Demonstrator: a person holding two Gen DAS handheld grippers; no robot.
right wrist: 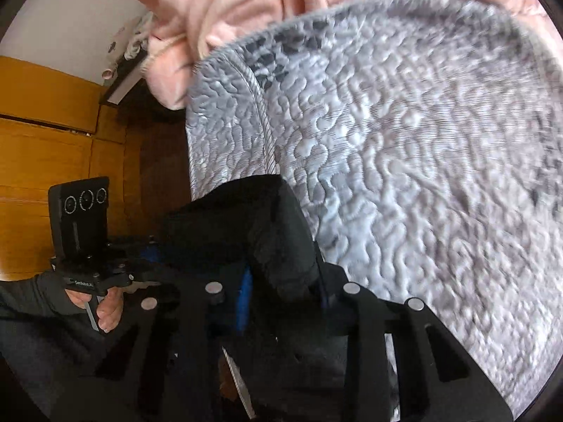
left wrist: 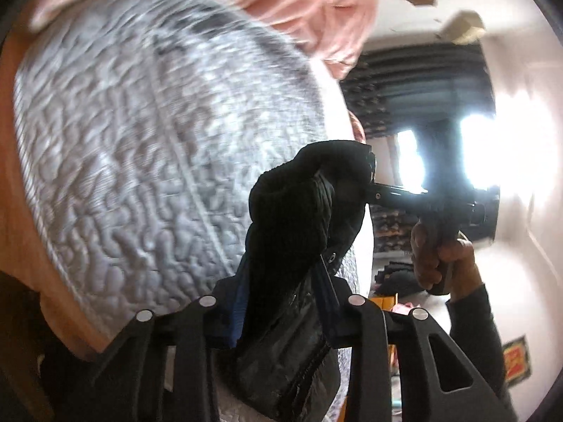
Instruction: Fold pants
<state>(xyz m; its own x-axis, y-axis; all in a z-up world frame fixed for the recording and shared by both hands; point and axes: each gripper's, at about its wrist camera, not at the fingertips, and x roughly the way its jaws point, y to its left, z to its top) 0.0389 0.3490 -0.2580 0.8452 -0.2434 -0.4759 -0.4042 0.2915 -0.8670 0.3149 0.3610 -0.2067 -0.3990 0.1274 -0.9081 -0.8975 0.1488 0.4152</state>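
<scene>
Black pants (left wrist: 302, 211) hang bunched between both grippers, lifted above a grey quilted mattress (left wrist: 140, 161) rather than lying on it. The left gripper (left wrist: 281, 302) has its fingers closed on a thick wad of the cloth, which fills the gap and rises ahead of them. The right gripper (right wrist: 281, 292) likewise clamps dark fabric between its fingers, with a fold humping up just in front. From the left wrist view the right gripper's tip bites the far top corner of the pants. A pink blanket (right wrist: 225, 10) is heaped along the mattress's far edge. Most of the quilted surface beside the pants lies bare; its piped edge (right wrist: 260, 105) drops toward wooden cabinets (right wrist: 45, 133).
</scene>
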